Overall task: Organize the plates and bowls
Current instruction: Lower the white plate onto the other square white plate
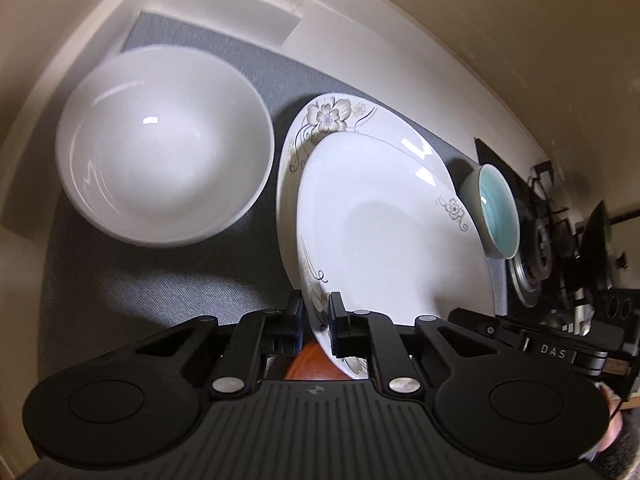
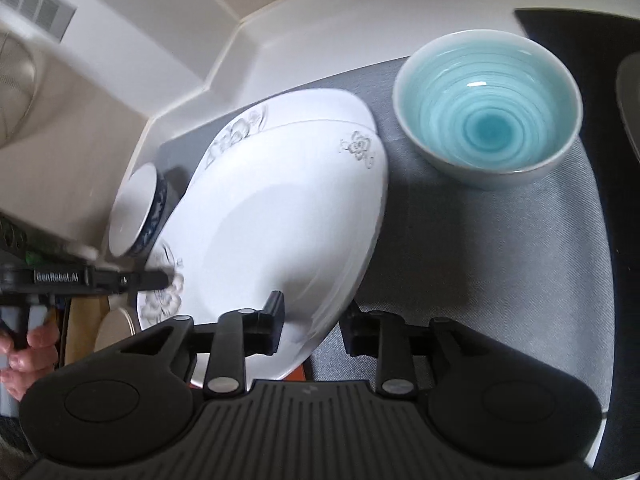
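Observation:
My left gripper (image 1: 316, 320) is shut on the near rim of a white flower-patterned plate (image 1: 384, 232), held tilted over a second flowered plate (image 1: 316, 120) on the grey mat. The held plate also shows in the right wrist view (image 2: 280, 216). My right gripper (image 2: 312, 320) is open, its jaws astride that plate's near rim. A large white bowl (image 1: 160, 148) stands left of the plates. A pale blue bowl (image 2: 486, 108) stands to their right; it also shows in the left wrist view (image 1: 496, 208).
The grey mat (image 2: 480, 260) lies on a white counter (image 1: 224, 4) with a raised back edge. A blue-patterned white bowl (image 2: 136, 212) sits left of the plates. A gas hob (image 1: 552, 232) is at the right. Something orange-brown (image 1: 312, 364) lies under the held plate.

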The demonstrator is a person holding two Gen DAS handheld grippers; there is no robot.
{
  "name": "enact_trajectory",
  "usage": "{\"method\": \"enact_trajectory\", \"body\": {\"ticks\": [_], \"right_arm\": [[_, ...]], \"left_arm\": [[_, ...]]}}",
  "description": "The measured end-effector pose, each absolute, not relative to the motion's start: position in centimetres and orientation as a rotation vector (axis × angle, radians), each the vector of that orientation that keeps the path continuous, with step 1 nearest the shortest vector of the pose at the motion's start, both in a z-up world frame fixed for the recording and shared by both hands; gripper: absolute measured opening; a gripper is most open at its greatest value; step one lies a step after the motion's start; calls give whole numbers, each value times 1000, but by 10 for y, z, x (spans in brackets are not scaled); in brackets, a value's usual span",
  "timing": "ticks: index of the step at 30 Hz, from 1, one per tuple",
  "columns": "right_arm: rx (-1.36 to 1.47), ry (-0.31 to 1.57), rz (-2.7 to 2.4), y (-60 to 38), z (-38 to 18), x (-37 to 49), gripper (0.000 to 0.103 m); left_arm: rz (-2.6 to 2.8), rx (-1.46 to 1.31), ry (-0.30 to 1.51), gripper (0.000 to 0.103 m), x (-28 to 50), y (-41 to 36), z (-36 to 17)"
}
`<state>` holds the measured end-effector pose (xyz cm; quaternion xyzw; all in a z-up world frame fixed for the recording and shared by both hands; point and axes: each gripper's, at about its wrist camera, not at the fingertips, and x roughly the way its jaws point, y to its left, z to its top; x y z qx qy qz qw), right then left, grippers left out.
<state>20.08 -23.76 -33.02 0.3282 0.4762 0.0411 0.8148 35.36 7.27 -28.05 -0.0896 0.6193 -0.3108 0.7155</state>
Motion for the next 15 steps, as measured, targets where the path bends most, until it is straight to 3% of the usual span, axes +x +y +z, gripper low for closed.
{"method": "enact_trajectory", "body": {"ticks": [4, 6, 10, 13, 15], "right_arm": [[716, 1009, 73, -240, -329, 191, 31], [725, 1018, 47, -240, -326, 184, 39], [746, 1002, 42, -240, -322, 171, 40], [713, 974, 34, -236, -322, 171, 22], [706, 958, 24, -234, -322, 174, 20]], "left_arm": [[-688, -224, 1373, 12, 355, 75, -281], [-696, -179, 1338, 13, 350, 72, -276], [-732, -185, 1309, 13, 346, 77, -275], [-729, -199, 1327, 13, 348, 79, -280], [-703, -170, 1316, 13, 349, 76, -283]]}}
